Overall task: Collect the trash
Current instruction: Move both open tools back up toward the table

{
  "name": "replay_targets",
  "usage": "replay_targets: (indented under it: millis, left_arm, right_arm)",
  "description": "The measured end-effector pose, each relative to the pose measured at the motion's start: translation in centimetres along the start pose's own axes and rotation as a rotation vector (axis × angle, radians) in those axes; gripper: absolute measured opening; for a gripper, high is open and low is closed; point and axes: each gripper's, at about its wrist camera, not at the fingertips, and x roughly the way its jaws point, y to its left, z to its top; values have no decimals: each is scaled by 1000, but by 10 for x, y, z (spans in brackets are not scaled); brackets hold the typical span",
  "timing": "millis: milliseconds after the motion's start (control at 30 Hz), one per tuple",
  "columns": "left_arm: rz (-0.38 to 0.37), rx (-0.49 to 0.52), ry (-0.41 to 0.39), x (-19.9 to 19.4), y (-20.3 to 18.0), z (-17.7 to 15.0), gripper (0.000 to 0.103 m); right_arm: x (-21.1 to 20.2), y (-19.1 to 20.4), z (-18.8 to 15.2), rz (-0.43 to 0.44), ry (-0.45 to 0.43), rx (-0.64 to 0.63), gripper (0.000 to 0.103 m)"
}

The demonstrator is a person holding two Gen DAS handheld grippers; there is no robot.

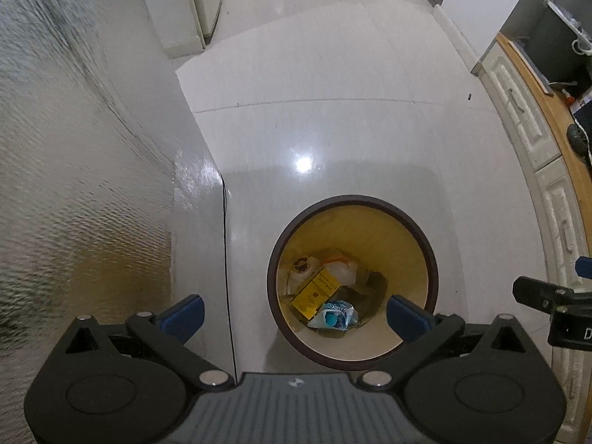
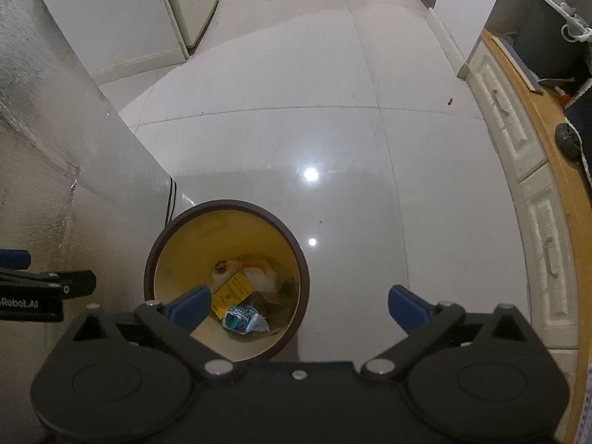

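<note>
A round bin with a dark brown rim (image 1: pixel 349 199) and a yellow inside stands on the pale tiled floor; it also shows in the right wrist view (image 2: pixel 225 205). Inside lie a yellow box (image 1: pixel 314 292), a crumpled blue wrapper (image 1: pixel 335 316), a white container and other scraps. The box (image 2: pixel 231 292) and wrapper (image 2: pixel 242 320) show in the right wrist view too. My left gripper (image 1: pixel 296 314) is open and empty above the bin's left side. My right gripper (image 2: pixel 298 307) is open and empty above the bin's right edge.
A wall covered in textured foil (image 1: pixel 74 185) stands on the left with a black cable (image 1: pixel 225 259) running down it. White cabinet drawers (image 2: pixel 536 203) under a wooden counter edge (image 2: pixel 555 148) curve along the right. The tiled floor (image 2: pixel 296 111) stretches ahead to white doors.
</note>
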Motion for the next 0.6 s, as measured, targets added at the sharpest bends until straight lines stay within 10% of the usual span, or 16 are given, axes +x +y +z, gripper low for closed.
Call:
replay_targets:
  millis: [600]
  left_arm:
    - [0,4,-152,-85,0,-22,103]
  right_arm:
    - [-81,-15,-17,-30,-117,11,103]
